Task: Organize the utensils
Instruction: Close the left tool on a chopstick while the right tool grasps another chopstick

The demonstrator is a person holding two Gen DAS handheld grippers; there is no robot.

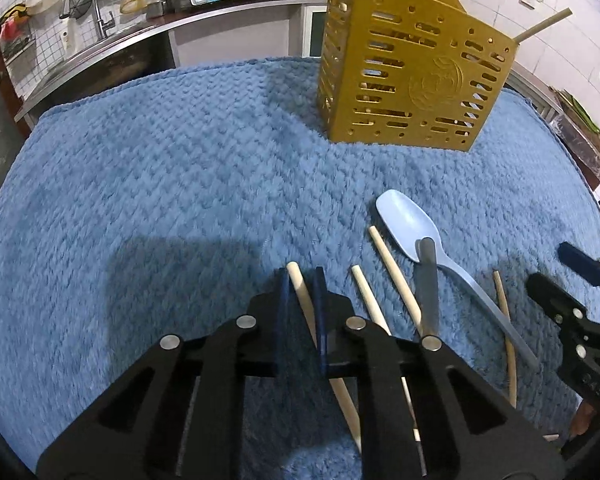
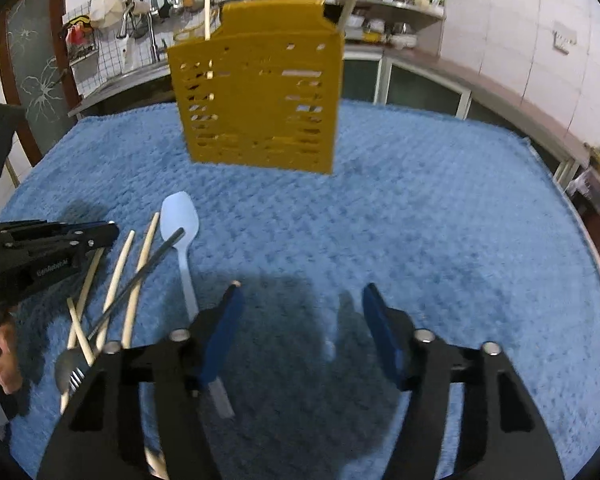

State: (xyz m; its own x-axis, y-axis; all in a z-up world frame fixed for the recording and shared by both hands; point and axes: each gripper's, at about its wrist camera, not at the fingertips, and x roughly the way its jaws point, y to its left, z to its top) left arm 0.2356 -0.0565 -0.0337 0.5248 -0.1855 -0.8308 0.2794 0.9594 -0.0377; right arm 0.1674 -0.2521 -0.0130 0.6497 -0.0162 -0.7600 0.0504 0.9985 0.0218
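Where the left gripper (image 1: 303,280) pinches a chopstick (image 1: 300,288) near its tip on the table's blue mat (image 1: 160,184), the light, stiff, smooth stick may pivot; right gripper (image 2: 300,296) gapes wide, holding nothing.

One yellow holder (image 1: 408,76), one blue spoon (image 1: 410,226), one metal utensil (image 1: 427,284), several wooden chopsticks (image 1: 396,276).

left gripper's (image 1: 302,280) frame hiding chopstick (image 1: 305,300) lower length, yellow holder (image 2: 260,100) blurring, its top getting clipped by left wrist edge
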